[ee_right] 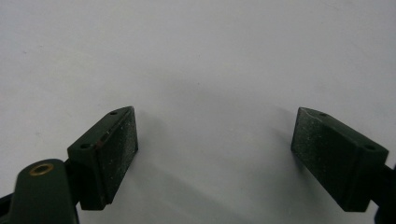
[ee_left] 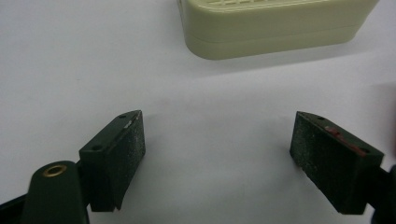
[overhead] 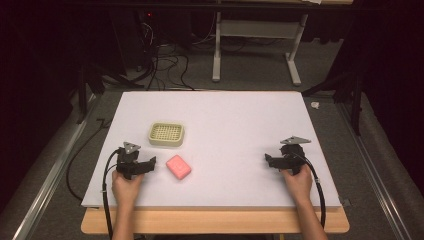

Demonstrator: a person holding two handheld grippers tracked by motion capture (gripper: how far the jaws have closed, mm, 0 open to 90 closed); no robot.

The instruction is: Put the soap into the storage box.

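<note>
Black grippers (overhead: 150, 163) (grey three-cornered plates (overhead: 132, 146)); trailing black cables (overhead: 106, 200).

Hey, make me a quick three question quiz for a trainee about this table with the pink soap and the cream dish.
1. True or false: the left tool is shut on the pink soap.
2. Which thing lies farther from the person: A the pink soap, B the cream soap dish?
3. Fill in: the right tool has its jaws ____ over the bare white table.

Key
1. False. Its jaws stand open with nothing between them, and the soap lies just beside it.
2. B. The dish sits beyond the soap, apart from it.
3. open.
</note>
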